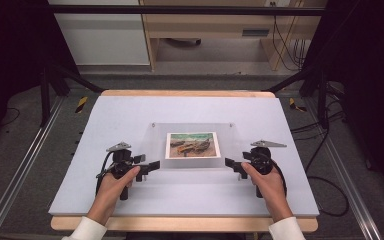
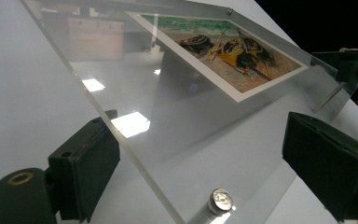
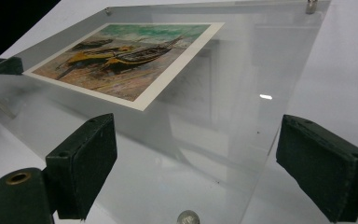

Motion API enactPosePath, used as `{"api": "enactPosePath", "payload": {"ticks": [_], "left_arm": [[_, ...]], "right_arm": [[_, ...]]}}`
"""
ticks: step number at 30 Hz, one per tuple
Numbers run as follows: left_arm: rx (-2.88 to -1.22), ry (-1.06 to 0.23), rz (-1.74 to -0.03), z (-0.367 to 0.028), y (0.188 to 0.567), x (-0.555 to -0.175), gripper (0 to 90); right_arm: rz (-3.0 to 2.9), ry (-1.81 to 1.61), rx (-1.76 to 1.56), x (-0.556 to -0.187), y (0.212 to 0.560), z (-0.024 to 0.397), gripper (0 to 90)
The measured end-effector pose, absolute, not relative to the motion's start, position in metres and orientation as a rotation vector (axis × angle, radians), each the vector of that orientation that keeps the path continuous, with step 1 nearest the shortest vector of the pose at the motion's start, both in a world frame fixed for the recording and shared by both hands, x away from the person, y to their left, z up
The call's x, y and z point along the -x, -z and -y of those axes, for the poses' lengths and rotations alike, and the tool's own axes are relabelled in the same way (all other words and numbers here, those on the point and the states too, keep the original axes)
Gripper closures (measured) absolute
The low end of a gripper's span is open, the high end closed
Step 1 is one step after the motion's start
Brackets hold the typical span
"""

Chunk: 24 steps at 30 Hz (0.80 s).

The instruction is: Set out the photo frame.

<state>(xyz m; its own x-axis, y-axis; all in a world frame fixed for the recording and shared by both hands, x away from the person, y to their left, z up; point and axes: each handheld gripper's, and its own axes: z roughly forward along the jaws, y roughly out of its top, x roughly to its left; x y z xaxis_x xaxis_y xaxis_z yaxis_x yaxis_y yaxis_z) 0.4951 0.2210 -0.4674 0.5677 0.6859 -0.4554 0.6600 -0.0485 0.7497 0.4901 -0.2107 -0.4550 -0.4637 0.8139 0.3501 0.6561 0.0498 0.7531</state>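
Centrally on the desk lies a clear acrylic frame with a boat print sandwiched inside. Metal studs mark its corners; one stud shows near the left hand-held gripper's jaws.

Left hand-held gripper: positioned at the frame's near left corner, held in the person's left hand. In the left gripper view its jaws stand wide apart, released, one on each side of the frame's corner edge. Neither pad presses on the acrylic.

Right hand-held gripper: positioned at the frame's near right corner, held in the right hand. In the right gripper view its jaws are spread wide, released, straddling the corner. The pads stand clear of the acrylic.

Frame position: flat on the white surface, midway between the two grippers, print face up. Print location: toward the frame's centre-right in the high view. Both grippers point inward, toward each other, across the frame's near edge.
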Motion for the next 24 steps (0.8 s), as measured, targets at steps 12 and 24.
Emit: {"api": "enactPosePath", "payload": {"ticks": [12, 24], "left_arm": [[-1.733, -0.042, -1.116, -0.2209, 0.4701, -0.4988, 10.6], [-1.729, -0.050, -1.157, -0.2207, 0.4670, -0.4983, 14.1]], "right_arm": [[-2.148, -1.414, -1.592, -0.4921, 0.4580, 0.2136, 12.5], [-2.147, -1.443, -1.616, -0.4936, 0.4602, 0.2118, 13.5]]}}
